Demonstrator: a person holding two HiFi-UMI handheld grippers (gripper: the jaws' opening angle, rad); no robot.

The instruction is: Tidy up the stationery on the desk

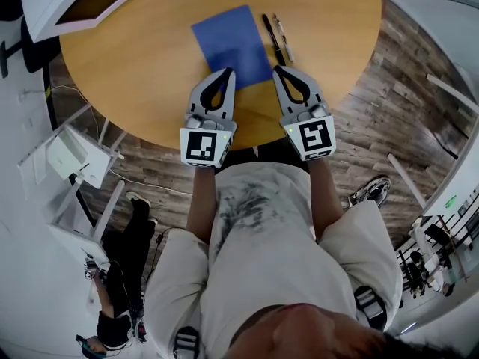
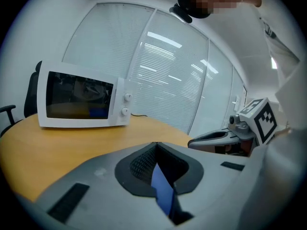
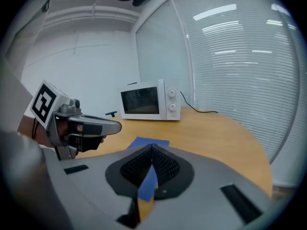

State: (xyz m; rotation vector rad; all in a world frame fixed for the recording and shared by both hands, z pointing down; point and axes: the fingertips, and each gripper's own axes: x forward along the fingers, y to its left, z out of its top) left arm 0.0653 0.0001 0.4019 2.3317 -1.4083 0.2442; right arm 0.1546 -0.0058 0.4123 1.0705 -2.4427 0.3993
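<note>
Along the bench's far left rim, oven: white box-shaped microwave oven (image 2: pixel 81 102) with a dark glass door and two knobs on its right; it stands on the round wood-topped bench (image 1: pixel 135 66).
Left tool: grey two-jaw left tool (image 1: pixel 229 73) with a black-and-white marker cube at its rear. Its jaws are clenched tip to tip with nothing clamped; in its own view only a strip of blue shows below the closed tips (image 2: pixel 156 143). From the head view its nose overlaps the near left corner of the blue sheet; contact cannot be told.
Sheet: flat blue rectangular sheet or thin notebook (image 1: pixel 230 43), lying near the bench's middle, slightly skewed, between the two tool noses and beyond them.
Pens: two slim pens lying side by side just right of the sheet, one black (image 1: pixel 271 36), one paler (image 1: pixel 283 37), both running roughly parallel to the sheet's right edge.
Right tool: matching grey right tool (image 1: pixel 278 69), jaws clenched and empty (image 3: pixel 151 146); its nose sits at the pens' near ends.
</note>
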